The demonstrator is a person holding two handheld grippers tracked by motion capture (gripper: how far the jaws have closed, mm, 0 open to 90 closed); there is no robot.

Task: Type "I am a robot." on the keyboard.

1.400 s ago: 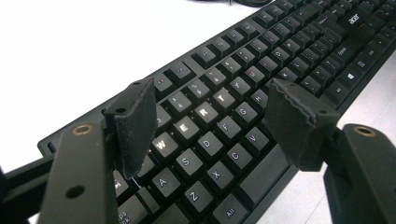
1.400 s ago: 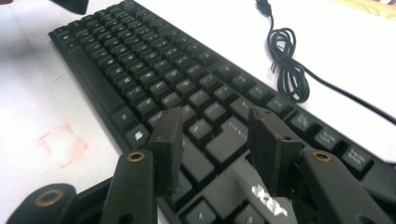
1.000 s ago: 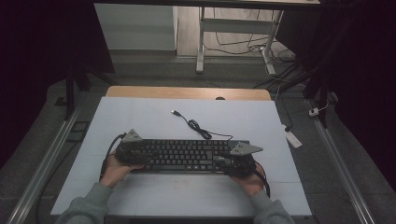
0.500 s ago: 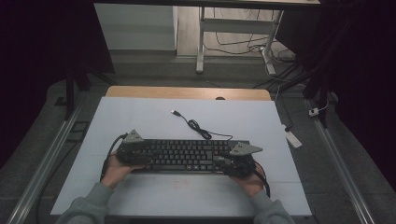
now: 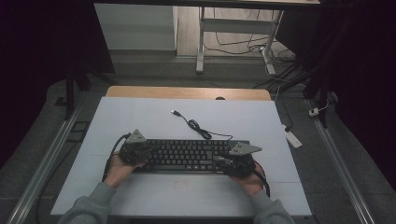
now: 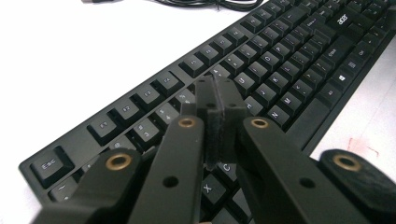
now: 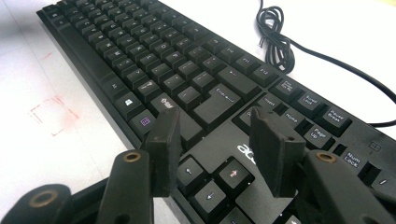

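A black keyboard (image 5: 187, 155) lies across the white table top (image 5: 140, 121), its coiled cable (image 5: 196, 125) running back to a USB plug. My left gripper (image 5: 140, 153) hovers over the keyboard's left end; in the left gripper view its jaws (image 6: 217, 100) are pressed together, empty, above the letter keys (image 6: 261, 60). My right gripper (image 5: 229, 162) sits over the keyboard's right end; in the right gripper view it (image 7: 219, 140) stands open above the arrow keys (image 7: 210, 179), nothing between the fingers.
The table's wooden back edge (image 5: 187, 92) lies beyond the cable. A white power strip (image 5: 293, 138) rests just off the right edge. Faint red marks (image 7: 49, 112) show on the table surface in front of the keyboard. Desk legs and cables stand on the floor behind.
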